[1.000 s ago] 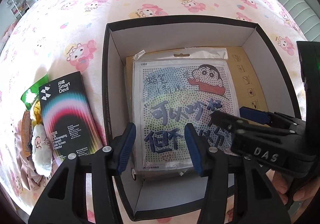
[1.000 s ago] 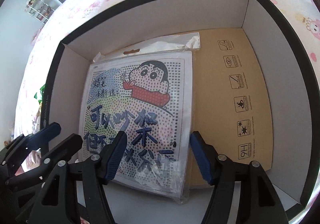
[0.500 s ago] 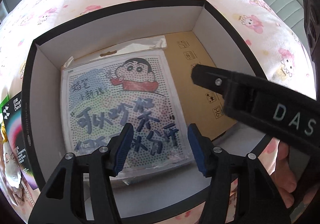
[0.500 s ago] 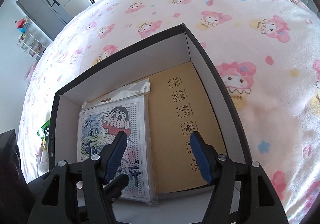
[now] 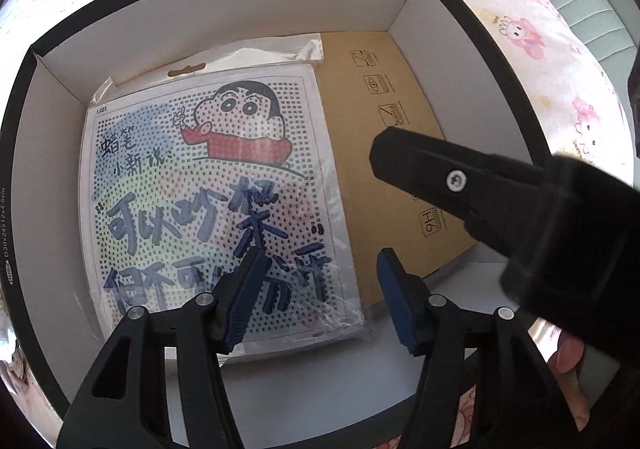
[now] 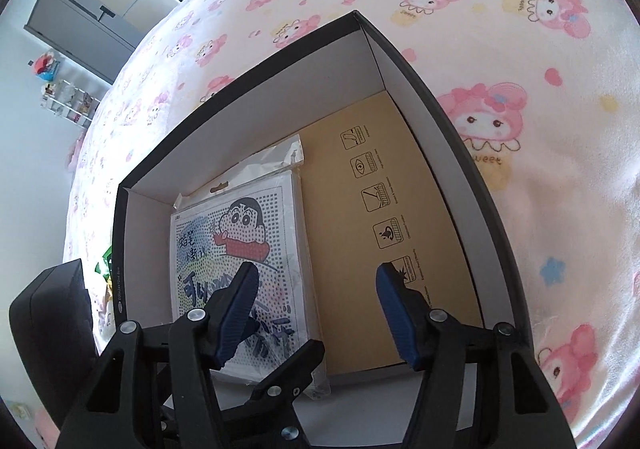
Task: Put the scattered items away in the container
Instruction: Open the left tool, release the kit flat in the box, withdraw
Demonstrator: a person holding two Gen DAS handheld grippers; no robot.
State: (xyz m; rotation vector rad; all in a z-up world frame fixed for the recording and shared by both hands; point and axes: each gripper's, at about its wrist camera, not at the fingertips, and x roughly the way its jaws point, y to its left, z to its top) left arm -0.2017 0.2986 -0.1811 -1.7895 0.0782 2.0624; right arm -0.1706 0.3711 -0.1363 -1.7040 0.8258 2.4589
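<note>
Both tongs were spread w/ nothing between the pads: left gripper hung right over the near edge of the bagged cartoon bead kit, right gripper beside it, a bit higher. The kit lay flat just ahead of the left tongs, inside the black box, overlapping a brown card sheet to its right; probably light, stiffish, w/ a slick crinkly sleeve, best pinched by an edge or the hang tab. Beyond the box: pink cartoon blanket.

Black tool, ribbed blue pads
</note>
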